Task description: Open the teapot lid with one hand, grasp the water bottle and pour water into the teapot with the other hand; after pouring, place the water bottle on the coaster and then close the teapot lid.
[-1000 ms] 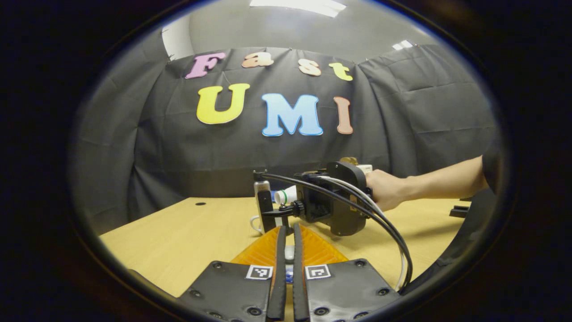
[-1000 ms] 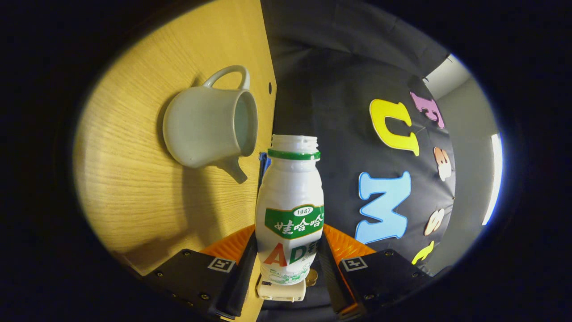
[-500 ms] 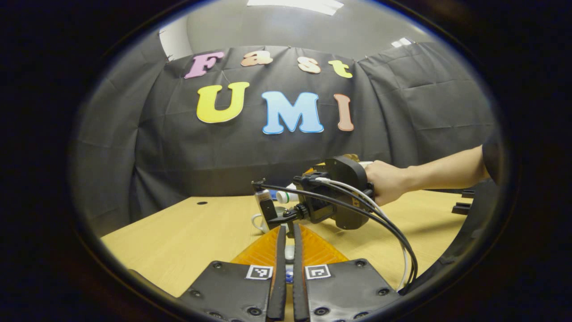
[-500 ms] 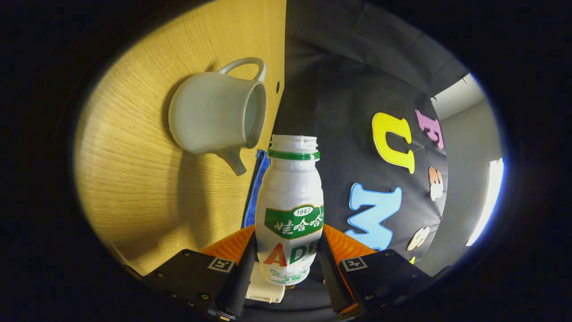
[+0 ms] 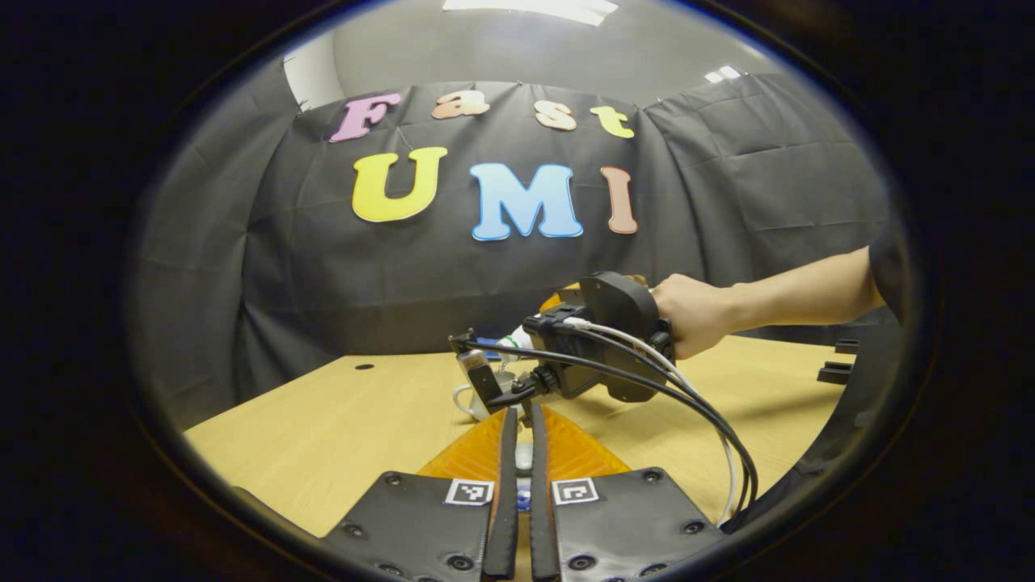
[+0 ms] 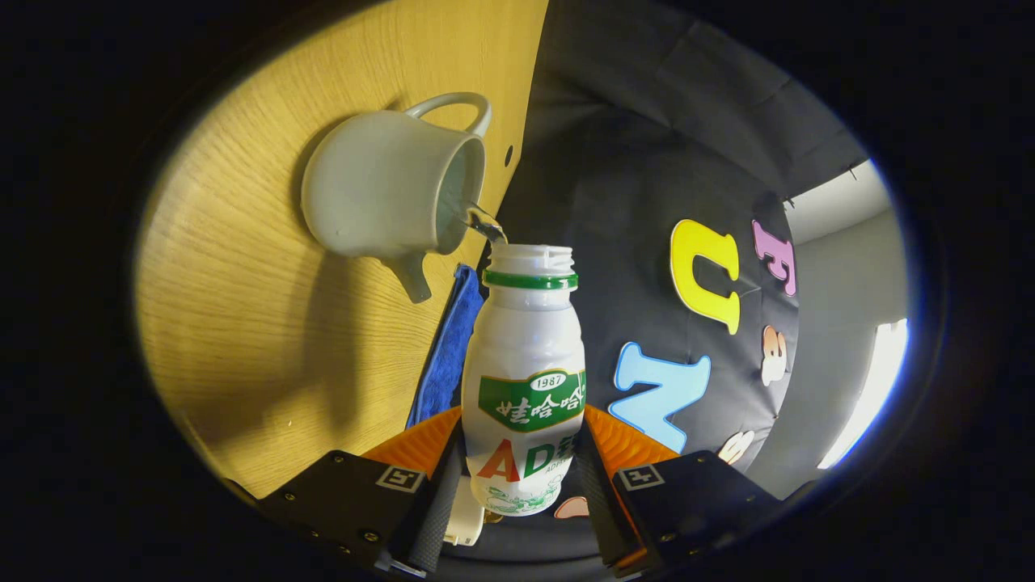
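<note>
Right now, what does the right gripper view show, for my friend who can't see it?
The right tongs hold a white open water bottle tipped toward a lidless white teapot, and a thin stream of water runs from the bottle's mouth into the pot. The teapot sits on a wooden table, with a blue cloth nearby.

- Left gripper: two flat dark plates with round screws, each bearing a square black-and-white marker; ribbed orange wedges ahead of the plates.
- Right gripper: same plates, markers, orange wedges.
- Right gripper body: dark rounded housing, black and white cables looping below it.
- Hand: bare forearm, dark sleeve edge behind it.
</note>
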